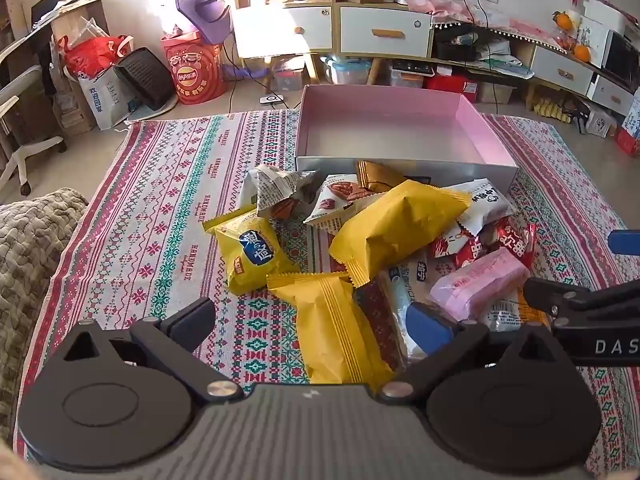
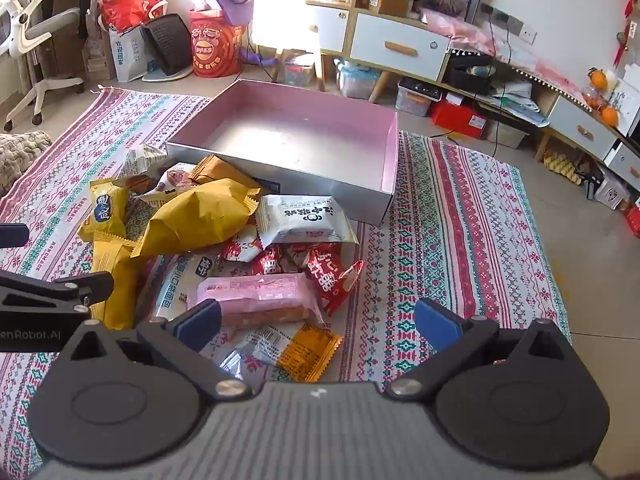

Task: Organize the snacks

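While both tools hung above the patterned cloth (image 1: 168,184), the left gripper (image 1: 316,320) and the right gripper (image 2: 318,322) each stood wide apart, holding nothing. Snacks lay heaped against the near wall of the box (image 2: 280,176), which sat at twelve o'clock with its pink floor bare: a big yellow packet (image 1: 396,220), a small yellow packet (image 1: 250,254), a white packet (image 2: 306,216), red packets (image 2: 332,276), a pink bar (image 2: 256,294) and an orange-and-clear packet (image 2: 298,350) at six o'clock of the pile.

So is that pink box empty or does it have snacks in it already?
Empty. The box shows only bare floor inside in both views; the snacks lie piled outside it.
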`<state>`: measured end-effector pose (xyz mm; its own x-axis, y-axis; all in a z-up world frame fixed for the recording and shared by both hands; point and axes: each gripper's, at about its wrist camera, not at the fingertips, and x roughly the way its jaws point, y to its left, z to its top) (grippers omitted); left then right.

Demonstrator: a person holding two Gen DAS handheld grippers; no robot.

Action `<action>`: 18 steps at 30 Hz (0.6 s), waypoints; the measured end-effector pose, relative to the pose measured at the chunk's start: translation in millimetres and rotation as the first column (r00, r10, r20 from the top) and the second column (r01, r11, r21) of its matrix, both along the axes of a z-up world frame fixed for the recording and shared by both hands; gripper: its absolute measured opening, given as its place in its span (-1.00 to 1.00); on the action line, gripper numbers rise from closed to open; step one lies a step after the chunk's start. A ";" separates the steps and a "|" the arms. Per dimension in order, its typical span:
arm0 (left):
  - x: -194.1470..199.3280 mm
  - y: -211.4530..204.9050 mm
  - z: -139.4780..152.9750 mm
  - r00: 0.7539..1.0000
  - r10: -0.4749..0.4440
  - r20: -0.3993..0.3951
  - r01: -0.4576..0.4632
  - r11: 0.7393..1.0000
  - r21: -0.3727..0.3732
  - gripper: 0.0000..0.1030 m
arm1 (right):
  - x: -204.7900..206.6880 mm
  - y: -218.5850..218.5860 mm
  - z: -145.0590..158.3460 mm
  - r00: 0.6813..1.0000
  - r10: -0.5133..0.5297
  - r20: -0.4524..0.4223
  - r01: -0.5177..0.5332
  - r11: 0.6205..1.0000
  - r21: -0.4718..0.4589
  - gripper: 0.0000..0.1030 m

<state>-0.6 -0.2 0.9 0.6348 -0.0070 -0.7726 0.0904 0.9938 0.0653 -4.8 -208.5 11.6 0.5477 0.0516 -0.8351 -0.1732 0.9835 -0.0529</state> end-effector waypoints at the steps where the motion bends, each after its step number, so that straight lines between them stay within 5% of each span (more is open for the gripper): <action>1: 0.2 1.9 0.1 1.000 0.001 -0.004 -0.001 1.000 -0.020 1.00 | 0.1 0.1 0.3 1.000 0.000 -0.001 0.000 1.000 0.004 1.00; 18: -0.2 0.2 0.1 1.000 0.000 -0.012 0.000 0.999 -0.037 1.00 | 0.4 -2.5 -6.2 0.999 -0.027 -0.039 0.029 0.999 0.034 1.00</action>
